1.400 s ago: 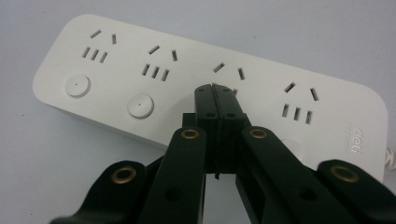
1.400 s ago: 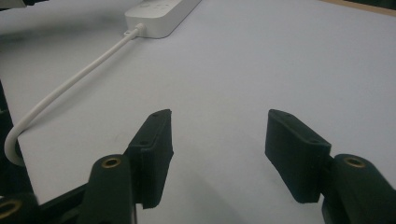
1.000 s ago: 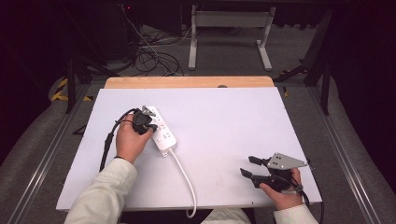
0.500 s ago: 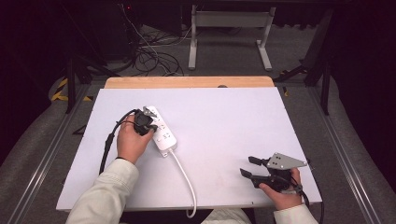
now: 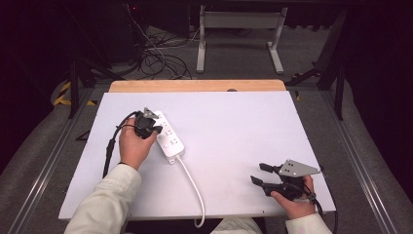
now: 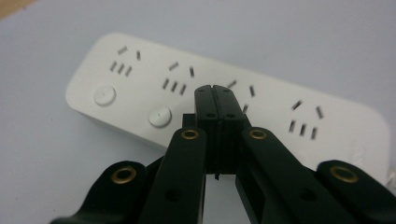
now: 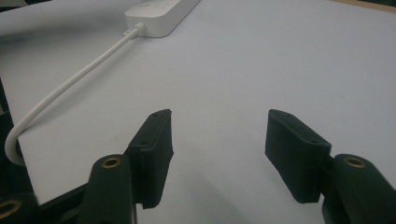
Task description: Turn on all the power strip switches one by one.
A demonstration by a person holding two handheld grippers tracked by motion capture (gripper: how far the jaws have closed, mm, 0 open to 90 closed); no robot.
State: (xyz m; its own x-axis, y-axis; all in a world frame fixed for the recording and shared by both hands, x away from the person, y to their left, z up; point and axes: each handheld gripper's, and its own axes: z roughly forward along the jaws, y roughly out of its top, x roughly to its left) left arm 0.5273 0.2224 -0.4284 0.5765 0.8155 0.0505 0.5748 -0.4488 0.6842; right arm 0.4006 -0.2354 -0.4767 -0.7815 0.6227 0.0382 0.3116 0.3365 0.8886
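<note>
White power strip lay on the white worktop, at approx 10 o'clock from the worktop's centre, long axis running 11 to 5. Its white cord left the near end and ran toward 6 o'clock, off the worktop's near edge.

My left gripper sat at the strip's 9 o'clock side, tip over the strip's top face. In the left gripper view my fingers were pressed flat together w/ nothing between them, tip over the strip btwn the 2nd and 3rd socket groups, just past a round button. Can't tell if the tip touched the plastic.

My right gripper rested at approx 4 o'clock on the worktop, well apart from the strip, pointing toward 9 o'clock. In the right gripper view its fingers stood wide apart, bare worktop btwn them; strip's cord end at 11 o'clock, far off.
</note>
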